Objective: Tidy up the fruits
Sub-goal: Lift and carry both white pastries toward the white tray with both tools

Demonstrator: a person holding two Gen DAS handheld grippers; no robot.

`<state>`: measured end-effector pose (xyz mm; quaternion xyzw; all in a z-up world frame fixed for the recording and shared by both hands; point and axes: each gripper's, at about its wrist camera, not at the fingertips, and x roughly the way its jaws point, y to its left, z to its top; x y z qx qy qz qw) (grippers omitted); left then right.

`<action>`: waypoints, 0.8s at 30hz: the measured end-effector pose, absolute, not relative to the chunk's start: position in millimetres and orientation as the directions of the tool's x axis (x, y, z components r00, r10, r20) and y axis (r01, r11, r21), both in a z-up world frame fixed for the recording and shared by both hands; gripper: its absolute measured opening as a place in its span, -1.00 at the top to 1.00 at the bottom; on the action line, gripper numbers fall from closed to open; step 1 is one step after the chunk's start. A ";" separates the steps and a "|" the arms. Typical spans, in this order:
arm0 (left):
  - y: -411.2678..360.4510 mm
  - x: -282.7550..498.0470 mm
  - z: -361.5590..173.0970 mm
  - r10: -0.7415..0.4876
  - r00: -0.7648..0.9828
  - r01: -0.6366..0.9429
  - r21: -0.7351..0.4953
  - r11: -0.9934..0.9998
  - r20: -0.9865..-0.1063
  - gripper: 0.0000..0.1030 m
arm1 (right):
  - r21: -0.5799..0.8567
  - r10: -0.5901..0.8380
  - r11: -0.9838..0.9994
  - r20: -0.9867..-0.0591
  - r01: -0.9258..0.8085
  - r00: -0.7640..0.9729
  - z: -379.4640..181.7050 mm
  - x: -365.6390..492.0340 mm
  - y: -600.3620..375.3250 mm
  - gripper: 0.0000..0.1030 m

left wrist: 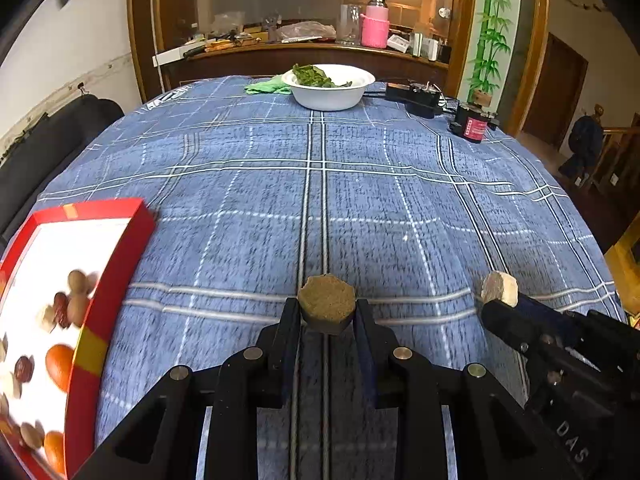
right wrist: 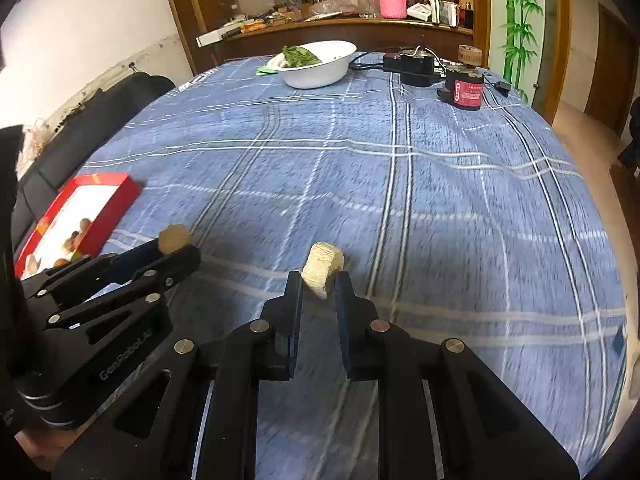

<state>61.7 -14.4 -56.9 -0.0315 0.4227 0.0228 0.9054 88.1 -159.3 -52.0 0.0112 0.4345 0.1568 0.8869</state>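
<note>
My left gripper (left wrist: 327,306) is shut on a brown hexagonal cake-like piece (left wrist: 326,298), held above the blue plaid tablecloth. My right gripper (right wrist: 320,280) is shut on a pale round ribbed piece (right wrist: 322,267); it also shows in the left wrist view (left wrist: 499,289) at the right. A red box (left wrist: 116,264) with a white inside holds red dates, brown nuts and orange fruits (left wrist: 60,366) at the left. The box also shows in the right wrist view (right wrist: 114,204), with the left gripper (right wrist: 174,240) beside it.
A white bowl (left wrist: 329,96) with green leaves stands at the table's far edge, a green cloth (left wrist: 266,86) beside it. Black devices and cables (left wrist: 416,96) and a red-labelled black cylinder (left wrist: 474,125) lie far right. A dark sofa (left wrist: 48,140) flanks the left edge.
</note>
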 end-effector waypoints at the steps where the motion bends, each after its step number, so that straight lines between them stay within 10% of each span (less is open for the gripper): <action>1: -13.6 58.0 -56.9 0.013 0.642 -0.068 -0.040 0.997 -0.767 0.49 | 0.154 0.286 0.951 -0.765 -0.267 0.578 -52.0 83.2 -157.2 0.72; 24: 2.3 16.6 -41.0 0.072 0.703 -0.137 -0.036 0.990 -0.708 0.49 | 0.162 0.316 0.945 -0.675 -0.284 0.667 -41.2 45.7 -139.3 0.72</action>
